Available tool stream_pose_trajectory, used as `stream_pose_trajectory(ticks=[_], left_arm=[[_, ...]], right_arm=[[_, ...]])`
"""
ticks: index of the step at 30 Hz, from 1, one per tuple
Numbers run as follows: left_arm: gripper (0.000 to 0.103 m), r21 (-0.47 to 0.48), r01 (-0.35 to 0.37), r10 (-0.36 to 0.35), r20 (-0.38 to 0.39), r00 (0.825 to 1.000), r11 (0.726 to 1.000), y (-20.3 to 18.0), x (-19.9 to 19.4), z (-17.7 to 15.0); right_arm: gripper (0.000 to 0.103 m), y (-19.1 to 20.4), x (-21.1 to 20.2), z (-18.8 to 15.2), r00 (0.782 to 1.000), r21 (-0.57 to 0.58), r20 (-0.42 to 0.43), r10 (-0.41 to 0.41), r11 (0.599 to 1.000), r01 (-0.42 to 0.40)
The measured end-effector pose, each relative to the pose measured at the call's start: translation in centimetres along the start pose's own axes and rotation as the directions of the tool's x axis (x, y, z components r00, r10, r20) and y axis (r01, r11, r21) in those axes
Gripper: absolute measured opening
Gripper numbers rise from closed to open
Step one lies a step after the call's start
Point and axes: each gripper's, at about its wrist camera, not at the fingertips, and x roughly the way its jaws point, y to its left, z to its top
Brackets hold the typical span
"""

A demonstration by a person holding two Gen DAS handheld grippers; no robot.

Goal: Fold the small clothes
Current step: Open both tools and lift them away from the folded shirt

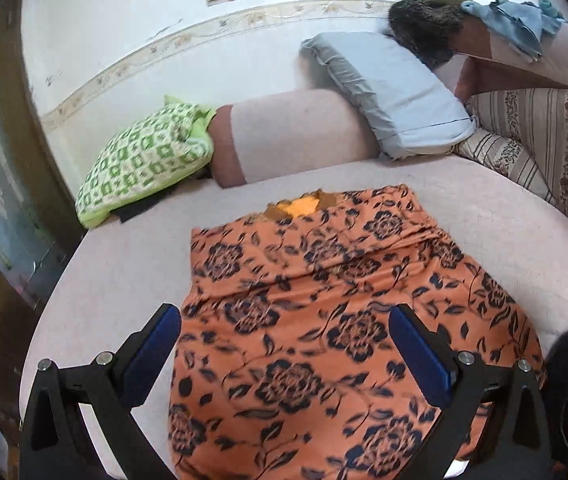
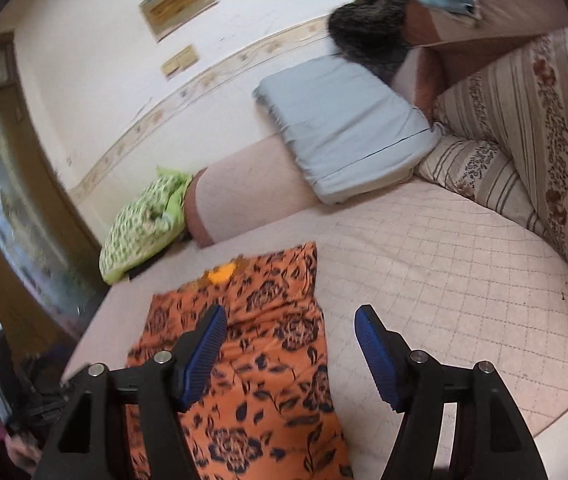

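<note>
While both grippers hover with fingers spread and empty, left gripper and right gripper, the orange floral garment lies near the bed's front edge. It seems folded lengthwise already; further folds probably remain.

A home bedroom: quilted mattress, pillows, bordered wall

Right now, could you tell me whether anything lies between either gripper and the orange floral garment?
Nothing visible does: the orange floral garment lies flat on the mattress, with the open left gripper and right gripper directly above it.
</note>
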Motion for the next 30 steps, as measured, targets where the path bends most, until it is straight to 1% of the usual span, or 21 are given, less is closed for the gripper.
stream_pose_trajectory(ticks=[2,5,8,12,15,16,19,21,24,27,29,30], left_arm=[[0.103,-0.019,-0.031,0.03,-0.015,0.999,0.999,1.3,-0.1,-1.2],[0.103,-0.065,-0.059,0.054,-0.078,0.996,0.996,3.3,0.8,-3.0],[0.103,-0.16,-0.097,0.074,-0.147,0.986,0.982,6.2,1.1,-5.4],[0.103,-0.212,-0.163,0.123,-0.189,0.974,0.964,8.9,0.8,-8.2],[0.103,-0.225,-0.148,0.106,-0.188,0.976,0.963,10.0,0.1,-9.8],[0.103,-0.223,-0.149,0.106,-0.197,0.975,0.963,10.2,0.1,-10.2],[0.103,-0.202,-0.167,0.114,-0.25,0.961,0.965,10.7,0.4,-11.5],[0.103,-0.219,-0.159,0.096,-0.269,0.958,0.963,11.7,0.3,-12.6],[0.103,-0.269,-0.148,0.067,-0.287,0.956,0.952,13.9,0.0,-14.2],[0.103,-0.269,-0.164,0.078,-0.303,0.95,0.949,15.1,-0.2,-15.3],[0.103,-0.261,-0.149,0.065,-0.303,0.951,0.954,15.3,-0.2,-15.7],[0.103,-0.26,-0.13,0.048,-0.3,0.953,0.957,15.3,-0.1,-15.8]], right_arm=[[0.07,0.5,-0.4,-1.0,1.0,-0.031,-0.021,-0.005,1.0,0.004],[0.07,0.5,-0.4,-2.7,0.998,-0.052,-0.06,-0.015,0.999,0.012],[0.07,-0.1,0.1,-4.0,0.995,-0.033,-0.103,-0.014,0.999,0.011],[0.07,0.0,1.0,-5.9,0.987,-0.045,-0.158,-0.012,0.999,0.005],[0.07,0.2,1.9,-6.8,0.98,-0.047,-0.199,-0.002,0.999,-0.008],[0.07,0.2,2.1,-7.1,0.977,-0.042,-0.211,0.005,0.999,-0.014],[0.07,0.4,2.8,-7.6,0.97,-0.03,-0.244,0.017,0.999,-0.025],[0.07,0.5,3.1,-8.0,0.963,-0.035,-0.268,0.015,0.999,-0.025],[0.07,0.0,3.2,-8.8,0.958,-0.04,-0.288,-0.003,0.999,-0.009],[0.07,-0.9,3.3,-9.7,0.95,-0.022,-0.311,-0.01,1.0,0.004],[0.07,-1.4,3.4,-10.2,0.946,-0.001,-0.325,-0.007,1.0,0.007],[0.07,-1.5,3.5,-10.3,0.944,0.009,-0.331,-0.001,1.0,0.004]])
